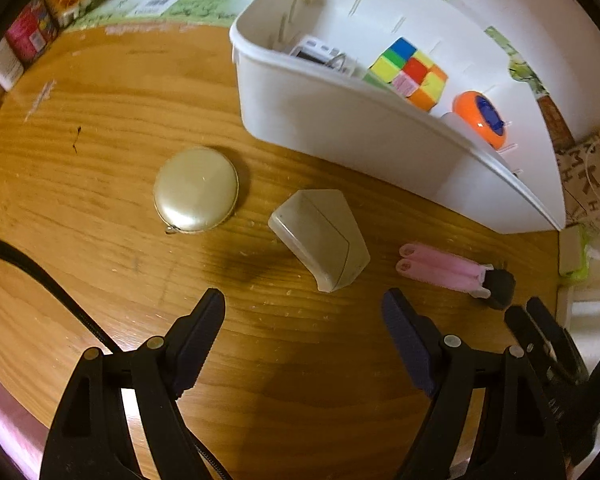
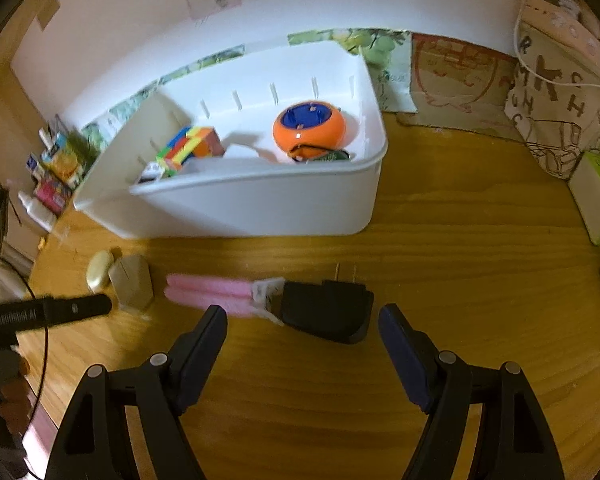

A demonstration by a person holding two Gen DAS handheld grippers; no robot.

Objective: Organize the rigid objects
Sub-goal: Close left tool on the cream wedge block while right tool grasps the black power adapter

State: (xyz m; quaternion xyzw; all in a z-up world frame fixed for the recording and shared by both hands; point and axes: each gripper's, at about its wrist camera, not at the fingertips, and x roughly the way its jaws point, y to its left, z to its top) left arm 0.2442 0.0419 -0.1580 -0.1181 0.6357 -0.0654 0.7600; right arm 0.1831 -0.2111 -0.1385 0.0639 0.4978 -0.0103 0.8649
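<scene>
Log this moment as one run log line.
left gripper: open, empty | right gripper: open, near black charger | white bin: cube inside

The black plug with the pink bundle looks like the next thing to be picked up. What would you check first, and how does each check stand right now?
1. Right gripper jaws open: ok, spread wide with nothing between them.
2. Black plug within the jaws' line: ok, it lies on the table just ahead of them.
3. Prongs out of the way: ok, they point away toward the white bin.
4. Pink bundle attached to the plug: cannot tell how firmly.
5. Room in the bin: ok, bare floor shows between the colour cube and the orange ball.
6. Left gripper clear: ok, open and off to the side.
</scene>
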